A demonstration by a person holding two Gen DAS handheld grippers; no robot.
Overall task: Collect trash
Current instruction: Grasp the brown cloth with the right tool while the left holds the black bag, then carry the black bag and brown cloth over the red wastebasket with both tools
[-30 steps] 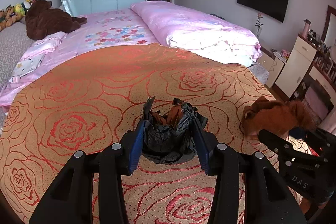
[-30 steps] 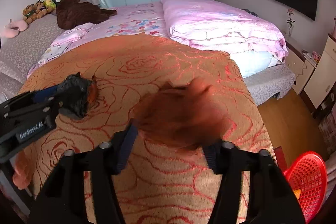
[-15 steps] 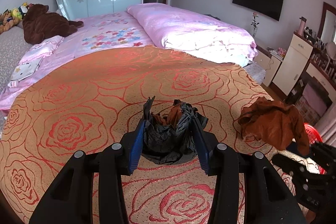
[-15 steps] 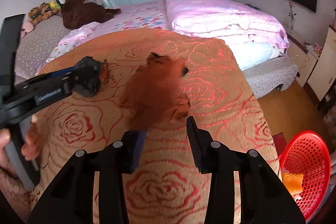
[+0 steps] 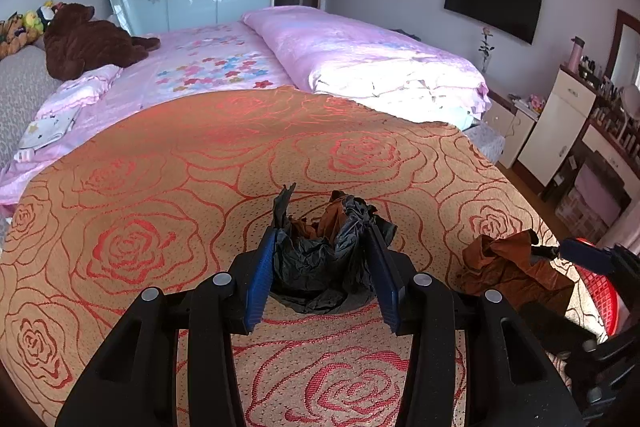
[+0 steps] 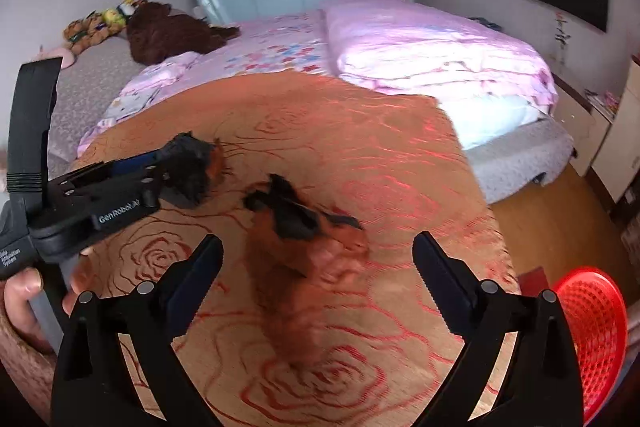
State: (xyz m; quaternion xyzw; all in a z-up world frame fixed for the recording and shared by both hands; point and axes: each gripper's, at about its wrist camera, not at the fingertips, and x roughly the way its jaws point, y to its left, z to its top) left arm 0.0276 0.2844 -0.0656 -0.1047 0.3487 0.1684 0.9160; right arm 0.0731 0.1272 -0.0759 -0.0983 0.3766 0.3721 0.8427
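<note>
At lower centre of the left-wrist view, the left gripper (image 5: 320, 267) clamps the black trash bag (image 5: 320, 259), while the right gripper (image 6: 316, 267), jaws just opened wide and empty, should re-close squarely on the loose brown wrapper (image 6: 304, 243) on the rose bedspread (image 5: 160, 167).

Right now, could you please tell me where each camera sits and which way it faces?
Left wrist: on the left gripper, looking down across the rose bedspread; its blue pads clamp a black bag.
Right wrist: on the right gripper, looking down the same way; its jaws have just opened around a blurred brown scrap; fingers show at left.
Shared: bag, scrap, red basket, bedspread.
</note>
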